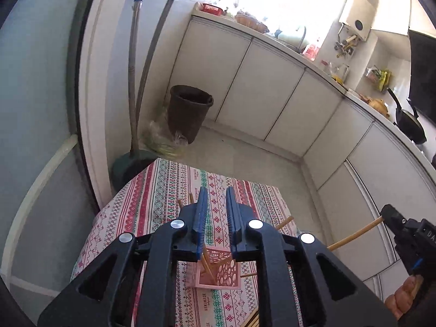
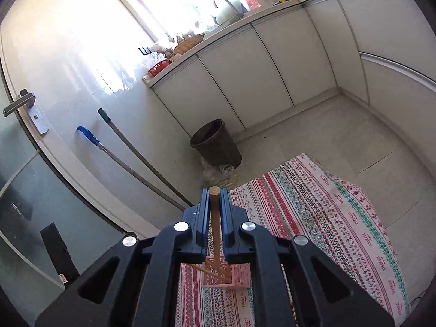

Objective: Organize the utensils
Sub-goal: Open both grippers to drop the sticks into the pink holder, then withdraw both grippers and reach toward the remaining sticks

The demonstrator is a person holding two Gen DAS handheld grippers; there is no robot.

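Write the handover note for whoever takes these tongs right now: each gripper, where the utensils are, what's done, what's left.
Left tongs: slightly open, nothing between the pads, above the patterned tablecloth.
Right tongs: shut on one wooden chopstick, held over the pink holder.
Pink holder stands on the cloth and already has at least one chopstick in it, leaning.
Loose chopsticks still lie on the cloth at the near edge in the left wrist view.
Done: some sticks are in the holder.
Left: probably drop the held chopstick into the holder, then collect the loose ones.
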